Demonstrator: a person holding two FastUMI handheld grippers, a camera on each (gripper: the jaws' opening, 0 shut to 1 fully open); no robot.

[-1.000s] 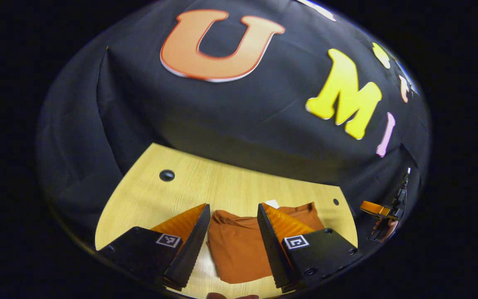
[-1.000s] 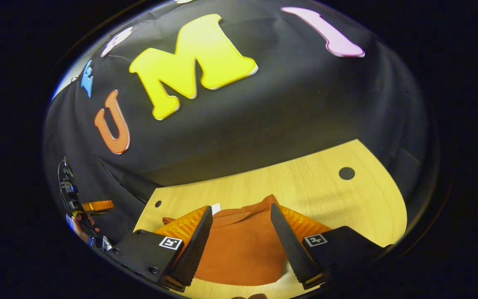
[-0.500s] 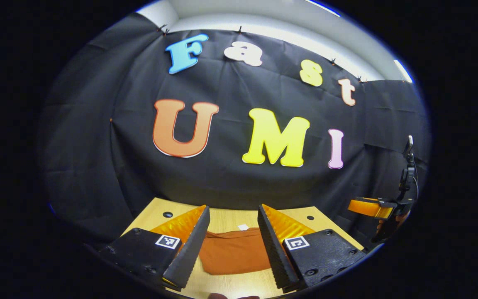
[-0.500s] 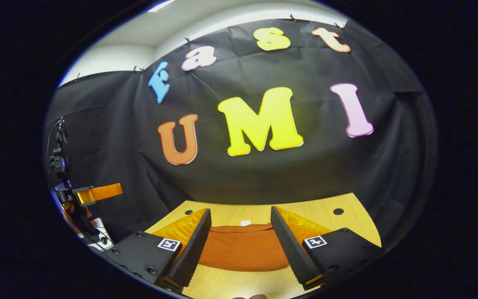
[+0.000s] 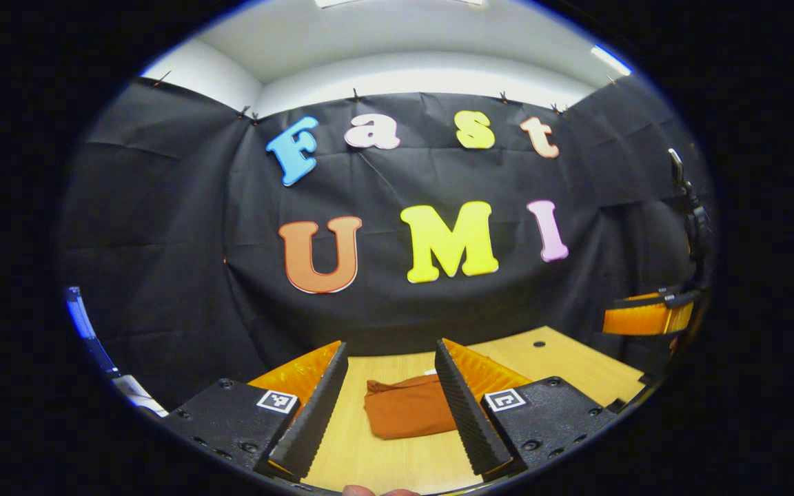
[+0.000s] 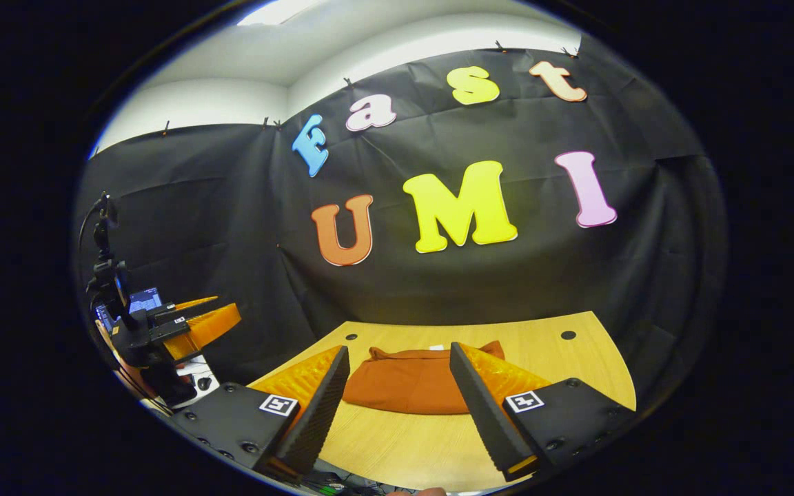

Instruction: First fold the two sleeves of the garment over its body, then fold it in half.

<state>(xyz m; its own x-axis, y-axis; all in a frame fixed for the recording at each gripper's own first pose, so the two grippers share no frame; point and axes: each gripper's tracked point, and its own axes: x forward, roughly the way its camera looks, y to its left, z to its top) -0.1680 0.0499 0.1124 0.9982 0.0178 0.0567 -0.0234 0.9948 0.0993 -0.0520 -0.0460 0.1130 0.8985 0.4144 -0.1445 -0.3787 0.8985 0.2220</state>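
Even overhead light, sharp centre, strong fisheye bending at edges.

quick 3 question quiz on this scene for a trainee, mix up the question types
1. True or false: the left gripper is shut on the garment.
2. Multiple choice: the garment lies (A) spread out flat with both sleeves out, (B) as a folded bundle on the wooden table, (C) hanging from the right gripper.
3. Fill in: both grippers are ____, with nothing between their fingers.

Key
1. False: it is open and held clear of the garment.
2. B.
3. Open.
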